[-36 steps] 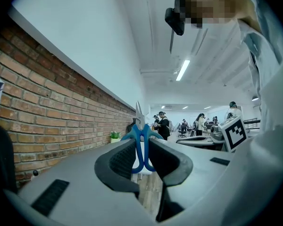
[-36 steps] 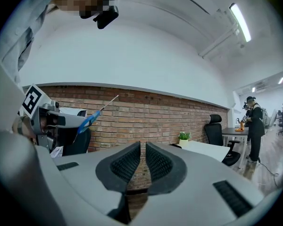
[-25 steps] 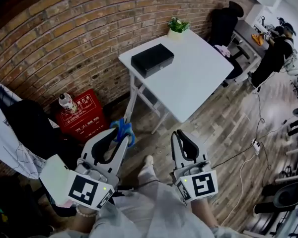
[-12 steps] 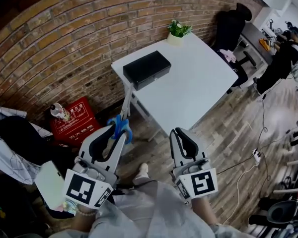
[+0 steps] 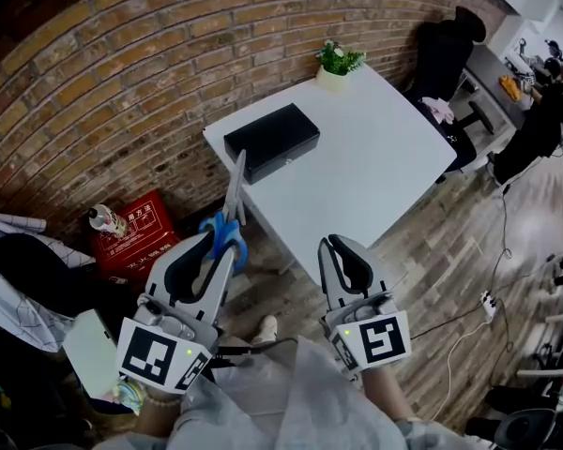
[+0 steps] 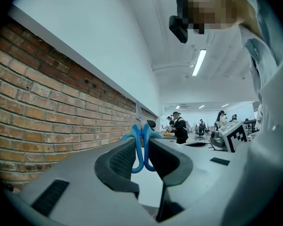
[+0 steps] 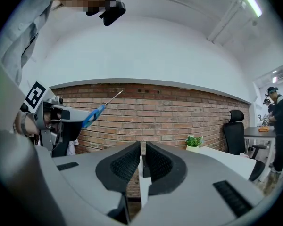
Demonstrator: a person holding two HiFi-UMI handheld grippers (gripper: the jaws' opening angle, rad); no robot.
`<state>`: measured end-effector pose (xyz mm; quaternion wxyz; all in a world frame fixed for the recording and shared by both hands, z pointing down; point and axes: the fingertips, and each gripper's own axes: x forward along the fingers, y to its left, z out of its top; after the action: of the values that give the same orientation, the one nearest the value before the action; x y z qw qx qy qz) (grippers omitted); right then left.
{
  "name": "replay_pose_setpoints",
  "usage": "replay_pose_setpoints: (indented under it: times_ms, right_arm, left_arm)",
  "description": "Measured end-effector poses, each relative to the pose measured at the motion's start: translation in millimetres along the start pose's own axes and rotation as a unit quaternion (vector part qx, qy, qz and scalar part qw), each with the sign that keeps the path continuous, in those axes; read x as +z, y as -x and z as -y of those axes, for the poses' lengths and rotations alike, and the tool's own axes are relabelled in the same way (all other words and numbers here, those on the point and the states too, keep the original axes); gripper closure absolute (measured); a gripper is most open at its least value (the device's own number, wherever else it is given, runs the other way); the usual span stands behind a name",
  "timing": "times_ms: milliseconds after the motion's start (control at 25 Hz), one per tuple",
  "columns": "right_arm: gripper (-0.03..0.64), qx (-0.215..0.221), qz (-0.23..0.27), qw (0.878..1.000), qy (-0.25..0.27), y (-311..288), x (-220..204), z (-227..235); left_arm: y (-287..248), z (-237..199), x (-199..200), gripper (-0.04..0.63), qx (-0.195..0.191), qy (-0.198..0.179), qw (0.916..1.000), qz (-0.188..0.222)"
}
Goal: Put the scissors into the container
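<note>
Your left gripper (image 6: 142,142) squeezes the blue handles of the scissors (image 6: 137,156); its own view shows this up close. Your right gripper (image 7: 142,155) is closed and holds nothing. Only the head view shows the black container (image 5: 272,139) on the white table (image 5: 375,176). The blades point toward it.

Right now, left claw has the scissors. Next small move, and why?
Probably carry the left claw forward and over the black container on the white table. It is shut on the scissors by the blue handles, blades pointing toward the box, but the claw sits short of the table.
</note>
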<state>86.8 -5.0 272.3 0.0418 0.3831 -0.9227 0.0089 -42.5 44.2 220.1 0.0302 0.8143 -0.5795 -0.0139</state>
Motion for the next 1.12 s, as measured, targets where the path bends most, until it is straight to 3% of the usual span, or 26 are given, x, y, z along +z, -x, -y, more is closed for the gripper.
replay_pose_setpoints:
  times_ms: [640,1120]
  right_arm:
    - [0.555,-0.009,-0.014,1.0,-0.001,-6,-18,25]
    - [0.555,-0.022,-0.035,0.999,-0.005,-59,-32,59]
  left_arm:
    - [-25,-4,-7,0.495,0.005,-0.004,1.0,0.0]
    - [-83,-41,-17,0.495,-0.01,-0.003,0.9999,-0.011]
